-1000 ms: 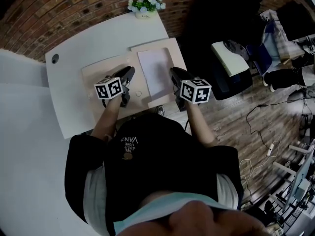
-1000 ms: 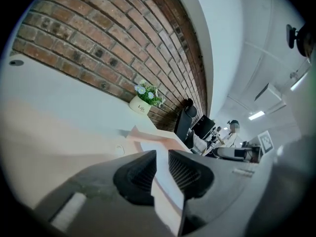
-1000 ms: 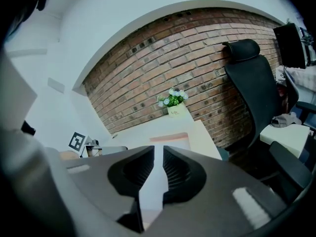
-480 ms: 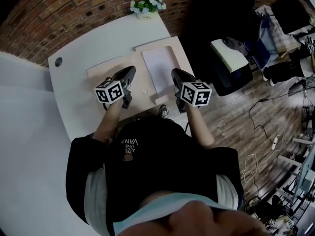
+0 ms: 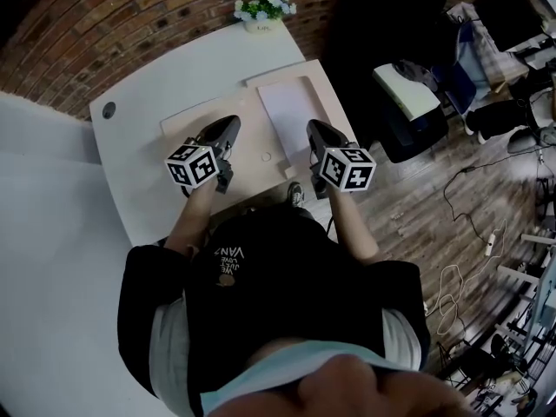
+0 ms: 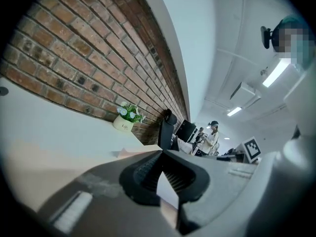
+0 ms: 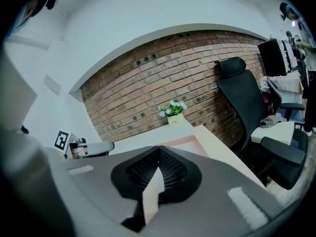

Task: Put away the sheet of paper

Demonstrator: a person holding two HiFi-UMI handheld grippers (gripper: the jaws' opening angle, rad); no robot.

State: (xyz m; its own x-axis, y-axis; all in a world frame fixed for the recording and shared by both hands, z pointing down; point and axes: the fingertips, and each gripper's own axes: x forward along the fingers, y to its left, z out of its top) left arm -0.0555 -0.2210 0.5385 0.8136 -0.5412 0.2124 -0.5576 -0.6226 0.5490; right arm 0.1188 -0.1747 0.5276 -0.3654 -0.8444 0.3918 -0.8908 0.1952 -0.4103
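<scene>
Paper [image 5: 283, 116]: flat in beige tray [image 5: 248, 150], right side.
Left gripper [image 5: 231, 124]: jaws together, empty, left of paper.
Right gripper [image 5: 312, 129]: jaws together, empty, right of paper.

Brick wall [image 5: 130, 24], wooden floor [image 5: 426, 224]

Found on the black top [image 5: 287, 302]: white print [image 5: 229, 259], seen upside down, largest line legible as "VAN"; smaller lines beside it too small to read. Found on the white flower pot [image 6: 123, 125]: one short word, apparently "Life". Found on the left cube [image 5: 193, 165] and right cube [image 5: 347, 168]: black-and-white square code markers, no letters or numbers.
</scene>
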